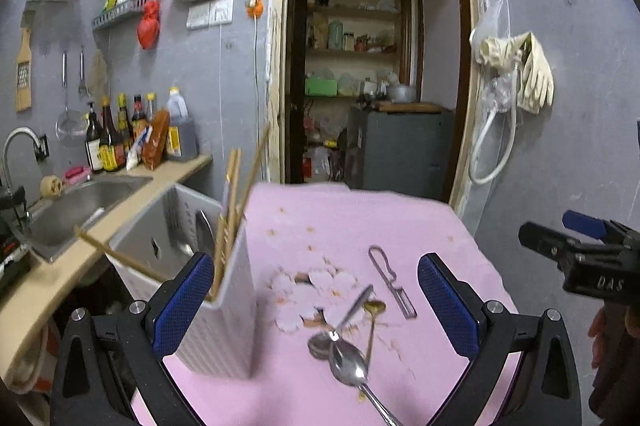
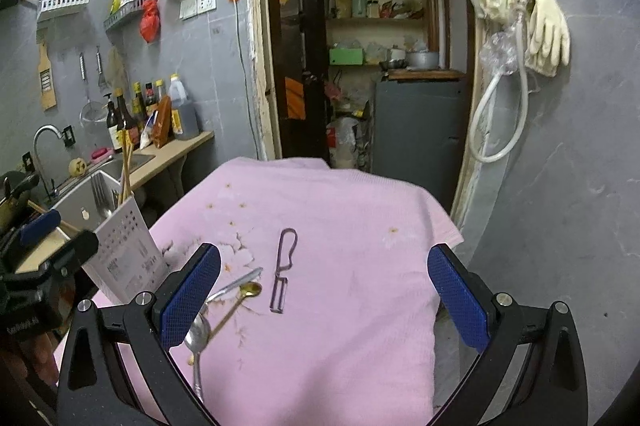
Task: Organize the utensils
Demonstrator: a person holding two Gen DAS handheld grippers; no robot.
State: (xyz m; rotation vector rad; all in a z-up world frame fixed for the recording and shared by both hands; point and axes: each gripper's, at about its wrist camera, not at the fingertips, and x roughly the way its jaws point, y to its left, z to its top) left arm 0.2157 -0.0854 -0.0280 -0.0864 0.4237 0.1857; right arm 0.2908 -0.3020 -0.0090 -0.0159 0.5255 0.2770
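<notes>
At centre of the left wrist view, the left tongs (image 1: 316,310) stand wide open over the pink cloth (image 1: 360,222) on the surface, holding nothing. Just inside the left pad, at 9 o'clock, a white holder (image 1: 236,310) stands upright with chopsticks (image 1: 230,209) sticking out of it at odd angles. Between the pads lie two steel spoons (image 1: 344,354) crossed over each other, with a small gold spoon (image 1: 374,310) touching them, all at about 6 o'clock. A peeler (image 1: 392,282) lies apart from them toward 3 o'clock. The right tongs (image 1: 576,254) show at the far 3 o'clock edge; from here I cannot tell how they stand.

From the right wrist view, the right tongs (image 2: 324,298) are also spread wide and empty. The peeler (image 2: 284,270) lies between the pads, nearer the left one. The steel spoons (image 2: 200,334) and gold spoon (image 2: 250,290) lie at 8 o'clock, partly behind the left pad. The holder (image 2: 128,258) stands at 9 o'clock, on the cloth's (image 2: 340,326) edge, with chopsticks (image 2: 127,165) and a fork (image 2: 100,195) in it
</notes>
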